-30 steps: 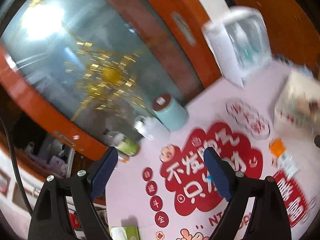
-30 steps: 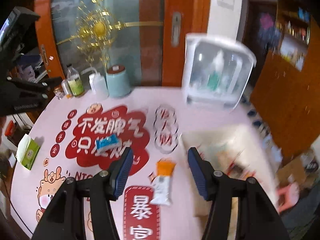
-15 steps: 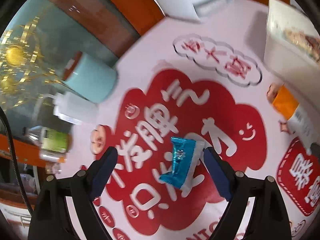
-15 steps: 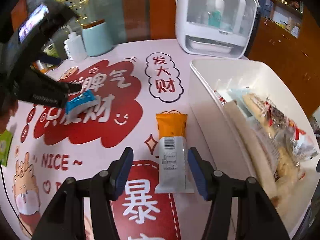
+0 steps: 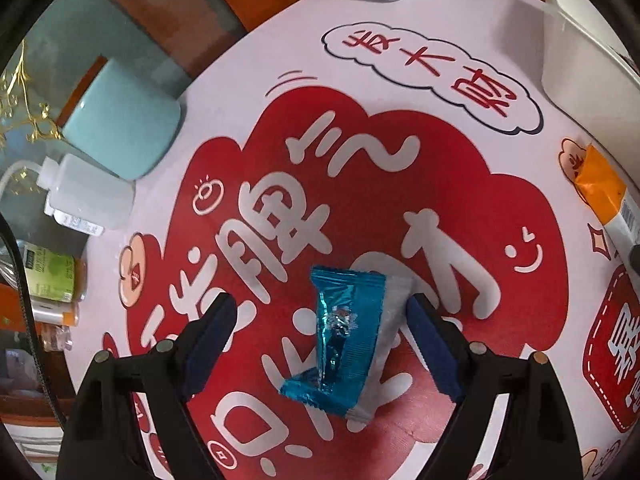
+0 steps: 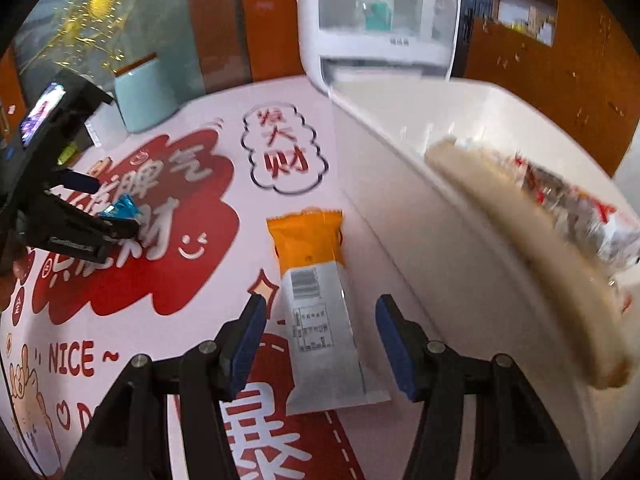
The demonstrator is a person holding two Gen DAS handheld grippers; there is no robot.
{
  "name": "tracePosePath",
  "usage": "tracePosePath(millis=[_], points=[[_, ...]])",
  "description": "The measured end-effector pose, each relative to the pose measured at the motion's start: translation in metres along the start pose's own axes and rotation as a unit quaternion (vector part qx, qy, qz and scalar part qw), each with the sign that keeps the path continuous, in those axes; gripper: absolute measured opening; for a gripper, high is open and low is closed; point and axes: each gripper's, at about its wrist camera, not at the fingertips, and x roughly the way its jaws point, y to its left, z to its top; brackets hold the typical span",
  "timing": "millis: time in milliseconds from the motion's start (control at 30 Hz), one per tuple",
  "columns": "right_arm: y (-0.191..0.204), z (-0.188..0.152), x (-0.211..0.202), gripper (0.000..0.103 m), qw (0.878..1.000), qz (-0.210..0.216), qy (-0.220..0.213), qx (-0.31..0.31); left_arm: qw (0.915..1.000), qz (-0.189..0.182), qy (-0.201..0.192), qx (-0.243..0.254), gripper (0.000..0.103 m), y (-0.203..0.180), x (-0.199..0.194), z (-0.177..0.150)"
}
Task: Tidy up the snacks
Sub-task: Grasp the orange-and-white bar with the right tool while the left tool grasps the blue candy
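The left gripper [image 5: 320, 336] is hovering low over the tabletop's middle, its jaws standing wide apart with blue pads [image 5: 434, 350] facing inward. The right gripper [image 6: 318, 344] is hanging nearer the tabletop's right edge, jaws likewise spread, both fingers tilting downward.

The blue snack wrapper [image 5: 347, 336] is crinkled glossy foil, the white bin [image 6: 432, 148] smooth plastic, the tablecloth [image 5: 400, 92] printed and matt.

Small shiny blue foil snack packet with a white sealed end [image 5: 347, 340], lying flat on the red print, left; long orange-and-white wrapped snack bar [image 6: 314, 300], barcode side up, flat, just beside the white plastic bin [image 6: 420, 184], right, holding blurred wrapped snacks [image 6: 560, 208]
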Motion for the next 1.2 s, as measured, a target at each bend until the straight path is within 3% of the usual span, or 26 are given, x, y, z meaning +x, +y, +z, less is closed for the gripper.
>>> tracePosePath(millis=[133, 467, 667, 733, 767, 800, 967, 1067, 1200], points=[[0.002, -0.002, 0.017, 0.058, 1.0, 0.01, 0.023, 0.005, 0.9996, -0.023, -0.003, -0.016, 0.08, 0.008, 0.003, -0.001], [0.009, -0.003, 0.021, 0.057, 1.0, 0.0, 0.007, -0.023, 0.9972, -0.069, -0.01, -0.029, 0.079, 0.016, 0.005, -0.009], [0.009, -0.003, 0.02, 0.057, 1.0, 0.003, 0.005, -0.03, 0.9937, -0.109, -0.012, -0.024, 0.055, 0.016, -0.001, -0.018], [0.009, -0.004, 0.019, 0.051, 0.999, 0.006, 0.004, -0.031, 0.9919, -0.124, -0.009, -0.028, 0.038, 0.014, -0.003, -0.02], [0.01, -0.004, 0.019, 0.049, 0.999, 0.007, 0.003, -0.034, 0.9913, -0.128, -0.009, -0.03, 0.036, 0.013, -0.004, -0.021], [0.012, -0.005, 0.018, 0.042, 0.999, 0.01, 0.002, -0.039, 0.9918, -0.124, -0.011, -0.029, 0.033, 0.011, -0.006, -0.022], [0.017, -0.01, 0.014, 0.039, 0.998, 0.019, -0.004, -0.054, 0.9937, -0.097, -0.024, -0.051, 0.03, 0.003, -0.012, -0.029], [0.017, -0.012, 0.01, 0.037, 0.998, 0.026, -0.002, -0.059, 0.9927, -0.041, -0.011, -0.113, 0.029, -0.005, -0.019, -0.035], [0.014, -0.014, 0.002, 0.036, 0.998, 0.046, 0.005, -0.051, 0.9884, -0.017, -0.003, -0.151, 0.029, -0.023, -0.038, -0.047]])
